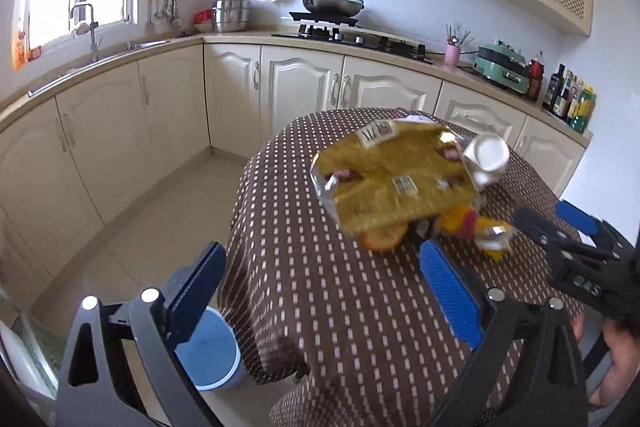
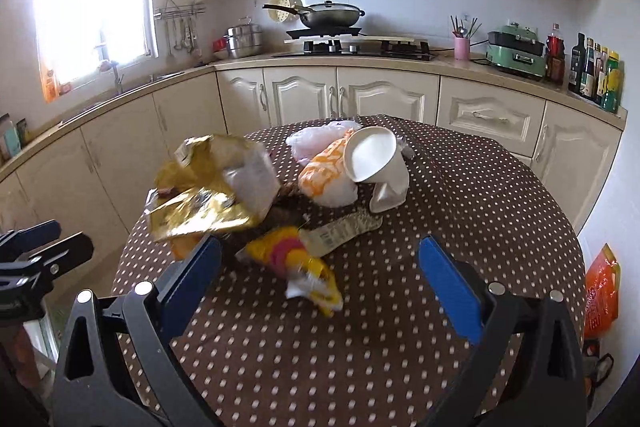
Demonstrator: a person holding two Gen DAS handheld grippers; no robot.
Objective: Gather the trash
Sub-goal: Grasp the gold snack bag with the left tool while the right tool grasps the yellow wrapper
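A pile of trash lies on a round table with a brown dotted cloth (image 1: 340, 307) (image 2: 480, 195). It holds a large gold snack bag (image 1: 384, 179) (image 2: 208, 191), a crushed white paper cup (image 1: 486, 155) (image 2: 376, 163), a yellow and pink wrapper (image 1: 480, 227) (image 2: 296, 259), an orange and white plastic bag (image 2: 328, 175) and a clear label strip (image 2: 344, 231). My left gripper (image 1: 320, 271) is open, at the table's left edge, short of the pile. My right gripper (image 2: 320, 267) is open around the yellow wrapper, above it. The right gripper also shows in the left wrist view (image 1: 560, 231).
A blue bin (image 1: 212, 355) stands on the floor left of the table. Cream cabinets and a counter with hob, wok, pots and bottles run along the back. An orange bag (image 2: 600, 291) sits on the floor at the right.
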